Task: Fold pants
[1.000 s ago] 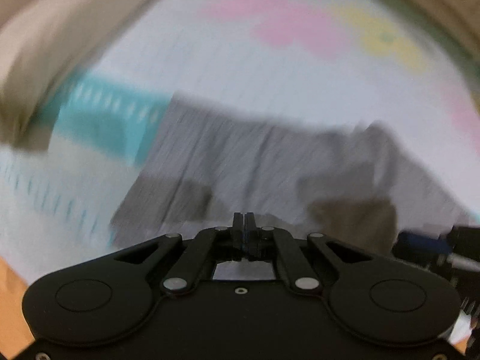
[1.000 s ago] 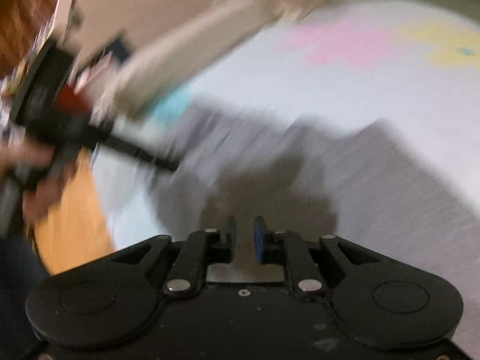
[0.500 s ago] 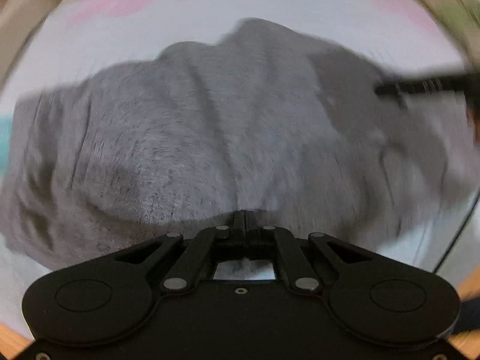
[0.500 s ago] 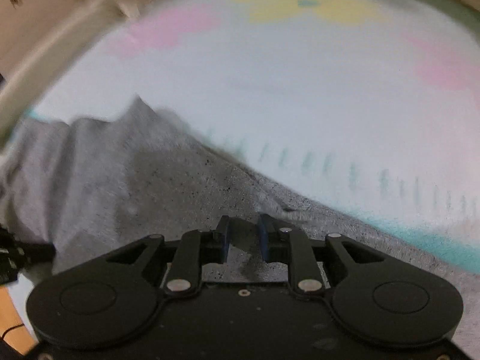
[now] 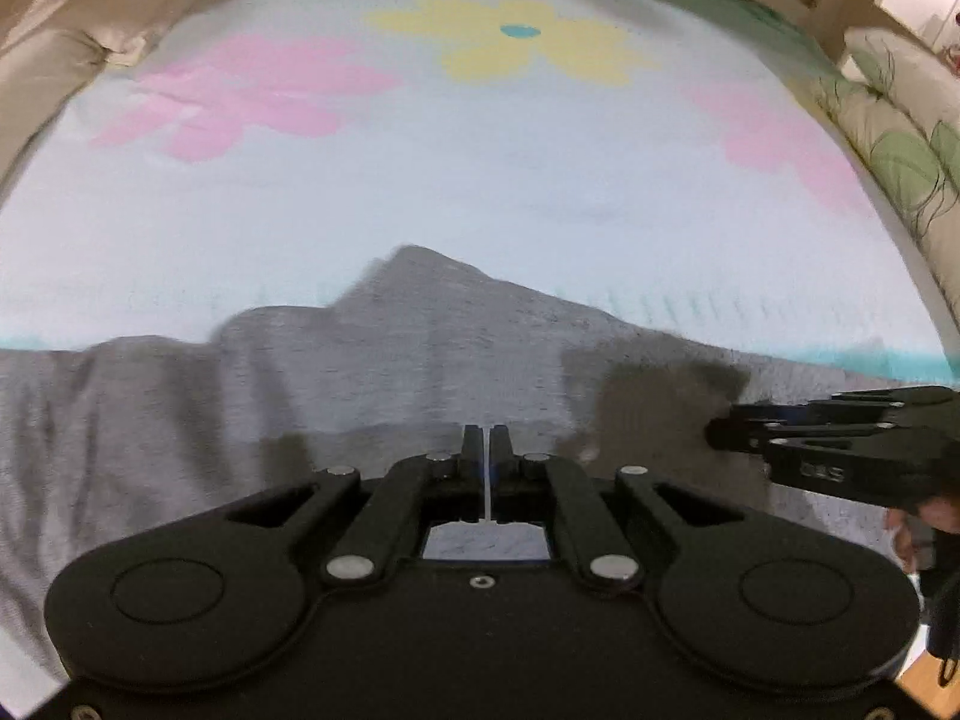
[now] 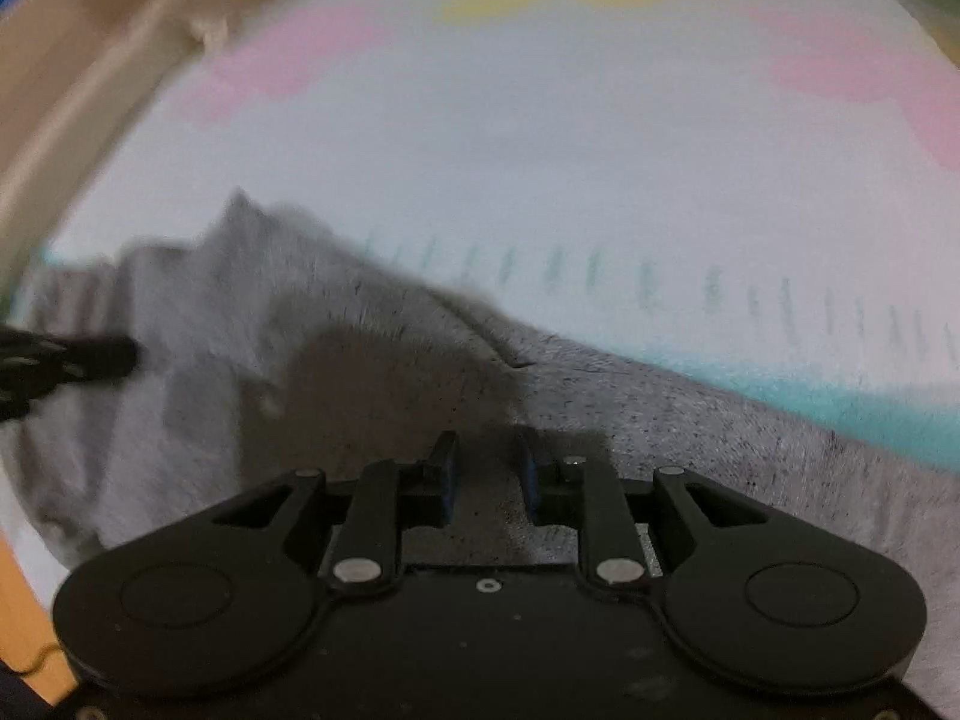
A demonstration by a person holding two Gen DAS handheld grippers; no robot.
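The grey pants (image 5: 420, 360) lie spread across a pale sheet (image 5: 480, 198) printed with big flowers — a yellow flower (image 5: 516, 42) at the far side, a pink flower (image 5: 240, 96) to its left. A teal band (image 6: 840, 402) with short dashes runs along the sheet just beyond the cloth. The fabric is rumpled, and one fold rises to a peak near the middle, well short of the flowers.

The left gripper (image 5: 486, 441) sits low over the near part of the pants, its jaws drawn together to a thin slit; whether any cloth is pinched in that slit I cannot tell. The right gripper (image 6: 485, 456) hovers over the grey cloth too, its jaws apart with a narrow gap and fabric showing between them, nothing clamped. In the left wrist view the right gripper reaches in from the right edge, its tips just over a dark shadow on the pants — the two tools are near each other, side by side. A leaf-patterned cushion (image 5: 900, 138) lies beyond the sheet on the right.
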